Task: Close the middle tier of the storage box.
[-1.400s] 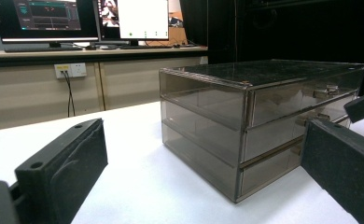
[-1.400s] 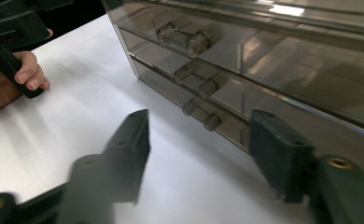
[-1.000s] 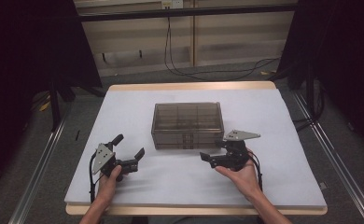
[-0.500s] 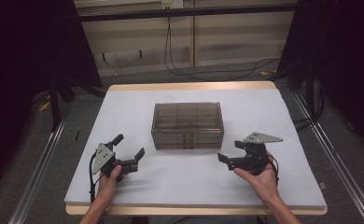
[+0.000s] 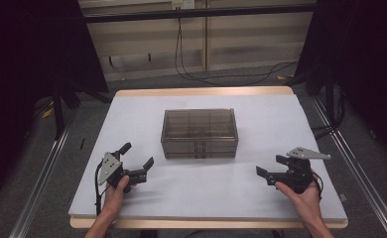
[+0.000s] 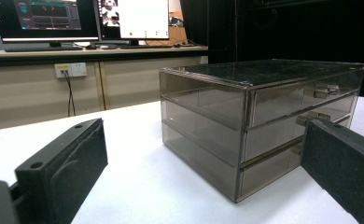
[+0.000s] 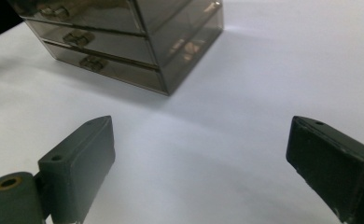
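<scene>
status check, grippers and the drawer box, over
Left hand-held gripper open, empty. Right hand-held gripper open, empty. Smoky transparent plastic three-drawer box mid-table, drawers shut. Nothing between.

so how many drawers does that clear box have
3, stacked in the smoky drawer box at the table's centre: top drawer, middle drawer, bottom drawer, each with a small handle, all closed. The left gripper view also shows three tiers.

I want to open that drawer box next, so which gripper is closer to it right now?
Left. The left gripper sits just off the drawer box at its front-left corner; the right gripper is farther out, toward the table's right edge.
</scene>
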